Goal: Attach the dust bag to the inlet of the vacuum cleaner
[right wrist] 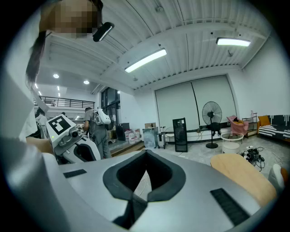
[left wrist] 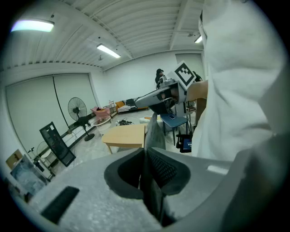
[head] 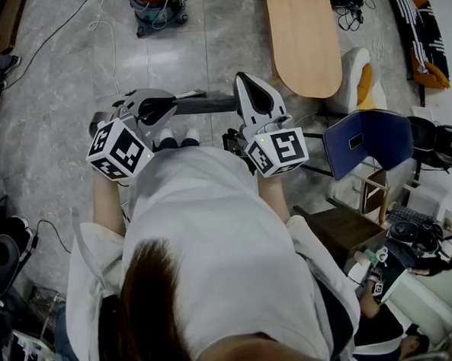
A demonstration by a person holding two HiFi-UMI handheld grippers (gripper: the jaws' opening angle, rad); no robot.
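Note:
The grey dust bag (head: pixel 206 103) shows edge-on as a flat strip stretched between my two grippers, in front of the person's white coat. My left gripper (head: pixel 172 104) is shut on its left end; in the left gripper view (left wrist: pixel 146 152) the bag (left wrist: pixel 154 133) rises from the closed jaws towards the right gripper (left wrist: pixel 156 111). My right gripper (head: pixel 241 91) is shut on the other end, and a thin pale edge of the bag (right wrist: pixel 141 181) sits in its closed jaws (right wrist: pixel 145 154). A red and dark canister machine (head: pixel 158 6), which may be the vacuum cleaner, stands on the floor far ahead.
A long wooden table (head: pixel 301 34) stands ahead on the right and a blue chair (head: pixel 369 140) close by on the right. Cables (head: pixel 57 34) trail over the grey floor. Another person (head: pixel 387 311) is at the lower right. Dark equipment (head: pixel 2 258) lies at the left.

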